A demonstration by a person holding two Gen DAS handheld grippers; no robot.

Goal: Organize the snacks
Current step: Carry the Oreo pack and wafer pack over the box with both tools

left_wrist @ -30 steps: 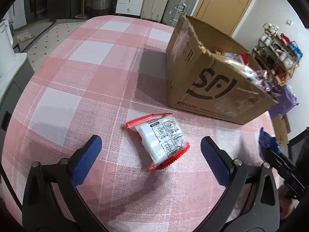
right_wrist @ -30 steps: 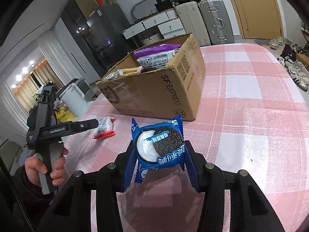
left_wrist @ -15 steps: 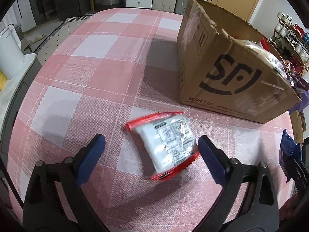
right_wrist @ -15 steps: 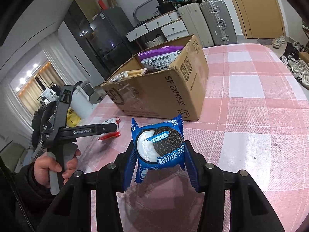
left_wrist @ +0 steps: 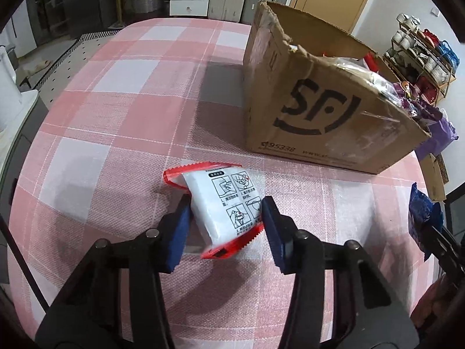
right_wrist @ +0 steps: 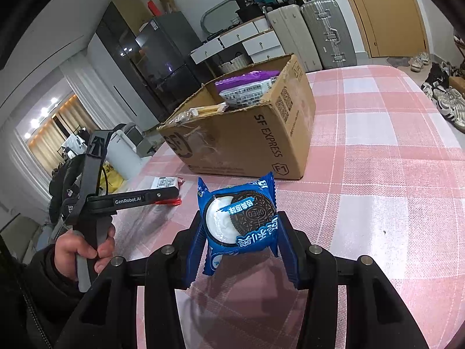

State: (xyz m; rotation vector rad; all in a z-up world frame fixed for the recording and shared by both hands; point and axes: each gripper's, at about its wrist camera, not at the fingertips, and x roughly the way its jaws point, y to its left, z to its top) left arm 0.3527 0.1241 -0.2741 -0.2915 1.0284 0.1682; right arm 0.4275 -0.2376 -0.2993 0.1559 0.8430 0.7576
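My left gripper is shut on a white snack packet with red ends, at the tablecloth. The packet also shows in the right wrist view, behind the left gripper. My right gripper is shut on a blue Oreo packet and holds it above the table. That packet shows at the right edge of the left wrist view. A brown SF Express cardboard box holding several snacks stands beyond both grippers; it also shows in the right wrist view.
The table has a pink and white checked cloth. A purple snack bag sticks out of the box. Suitcases and drawers stand behind the table. Shoes lie on the floor to the right.
My left gripper moved forward and closed its fingers on the white packet. My right gripper kept the Oreo packet, barely moving.
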